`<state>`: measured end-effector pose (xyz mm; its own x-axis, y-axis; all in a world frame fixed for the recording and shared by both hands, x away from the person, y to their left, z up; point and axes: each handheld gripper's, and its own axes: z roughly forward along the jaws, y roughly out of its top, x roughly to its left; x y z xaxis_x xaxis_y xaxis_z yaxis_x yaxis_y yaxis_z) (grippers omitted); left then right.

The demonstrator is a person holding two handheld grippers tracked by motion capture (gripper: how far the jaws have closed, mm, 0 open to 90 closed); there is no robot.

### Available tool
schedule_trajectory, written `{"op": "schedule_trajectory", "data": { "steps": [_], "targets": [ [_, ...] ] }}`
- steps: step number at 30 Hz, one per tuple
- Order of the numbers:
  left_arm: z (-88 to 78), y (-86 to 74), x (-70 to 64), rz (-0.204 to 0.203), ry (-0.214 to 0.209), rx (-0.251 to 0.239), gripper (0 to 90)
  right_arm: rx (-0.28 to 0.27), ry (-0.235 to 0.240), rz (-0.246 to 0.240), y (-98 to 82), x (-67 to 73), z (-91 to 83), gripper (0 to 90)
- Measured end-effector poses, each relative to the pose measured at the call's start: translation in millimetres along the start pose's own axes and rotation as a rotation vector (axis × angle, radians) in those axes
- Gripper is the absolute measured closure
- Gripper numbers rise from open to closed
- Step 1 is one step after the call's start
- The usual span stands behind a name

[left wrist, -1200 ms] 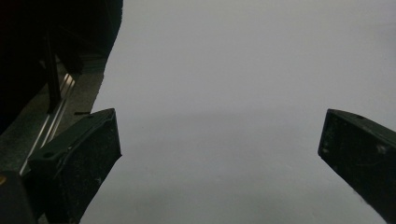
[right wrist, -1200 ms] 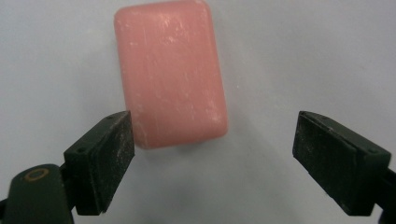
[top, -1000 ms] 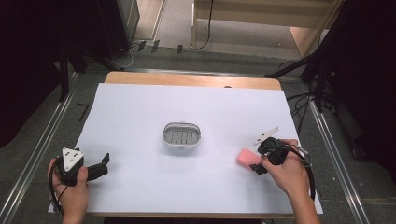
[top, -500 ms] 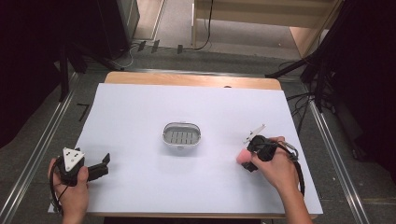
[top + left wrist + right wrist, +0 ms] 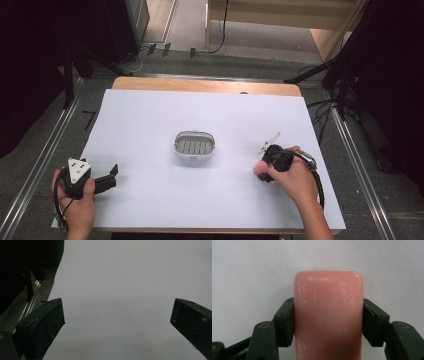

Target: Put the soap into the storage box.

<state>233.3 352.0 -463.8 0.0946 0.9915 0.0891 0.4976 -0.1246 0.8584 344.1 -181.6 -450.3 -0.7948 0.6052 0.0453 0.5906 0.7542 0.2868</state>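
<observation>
The right gripper (image 5: 328, 322) is clenched on the pink soap (image 5: 328, 315): its jaws have just been closing, and in the right gripper view both pads press the bar's long sides. The soap's long axis runs straight out from the gripper, its far end sticking past the pads. In the high view the soap (image 5: 260, 168) sits at the right gripper (image 5: 266, 170) on the near right of the bench (image 5: 150, 115), low over the white sheet; whether it has left the surface I cannot tell.

The dish (image 5: 194, 144) lies to the left and a little farther off, at the middle of the bench, well apart from the soap. It is oval, long axis running left to right, with a slotted floor and nothing in it. The right hand is the nearer one to it, so the carry likely goes left and away.

The left gripper (image 5: 107, 179) rests at the near left, released, jaws wide apart over bare sheet (image 5: 125, 290).
</observation>
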Motion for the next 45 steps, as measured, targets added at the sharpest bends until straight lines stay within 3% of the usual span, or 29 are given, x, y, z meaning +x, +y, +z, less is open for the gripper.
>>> {"op": "schedule_trajectory", "data": {
  "steps": [13,34,45],
  "targets": [
    [0.0,0.0,0.1,0.004,-0.001,0.0,0.0,-0.028,0.006,-0.036,6.4,3.8,-11.7,38.8],
    [-0.3,0.0,0.4,0.001,-0.002,0.002,0.0,-0.056,0.053,-0.199,55.9,23.8,-29.2,38.8],
    [0.0,0.0,0.4,-0.002,-0.004,0.0,0.0,-0.068,0.072,-0.236,73.4,33.9,-29.5,38.8]
  ]
}}
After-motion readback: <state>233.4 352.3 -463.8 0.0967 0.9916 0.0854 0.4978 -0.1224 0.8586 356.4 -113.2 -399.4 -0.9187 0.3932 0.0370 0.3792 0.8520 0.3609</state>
